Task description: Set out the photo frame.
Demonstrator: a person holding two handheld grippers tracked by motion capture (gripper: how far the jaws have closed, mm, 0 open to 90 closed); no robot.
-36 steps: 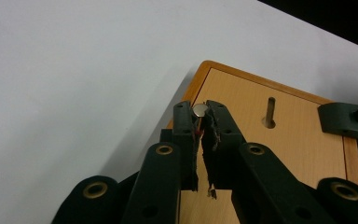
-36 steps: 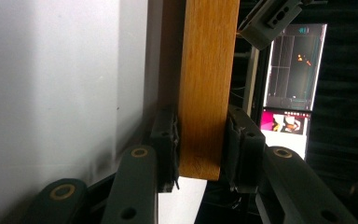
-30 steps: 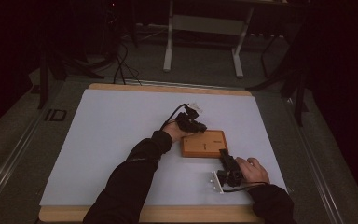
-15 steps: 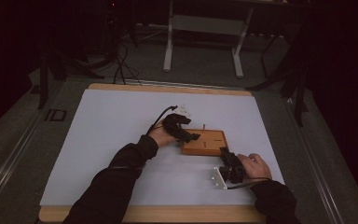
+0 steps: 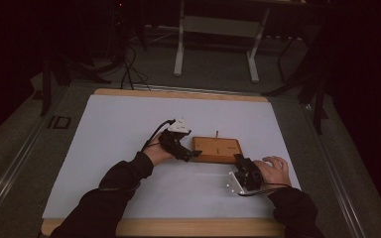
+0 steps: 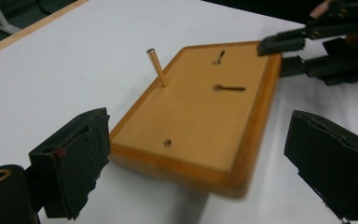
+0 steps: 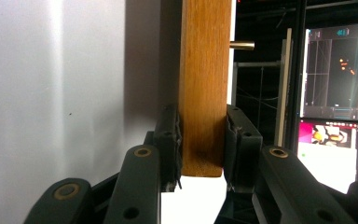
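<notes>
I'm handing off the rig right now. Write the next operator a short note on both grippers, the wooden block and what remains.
Left gripper: open, its fingers have just been opening, nothing between them; it sits at the left end of the wooden block.
Right gripper: shut on the block's near right edge, steadying it.
Block lies flat on the white table cover.
Done: one peg stands upright in a hole near the block's far edge.
Left: other holes in the block's top are unfilled; no spare pegs in sight.

- High view is dim; the room beyond the table's [image 5: 129, 129] far edge sinks into black.
- The wooden board's [image 6: 200, 112] near corner blurs.
- Lit screens [image 7: 333, 70] glare behind.
</notes>
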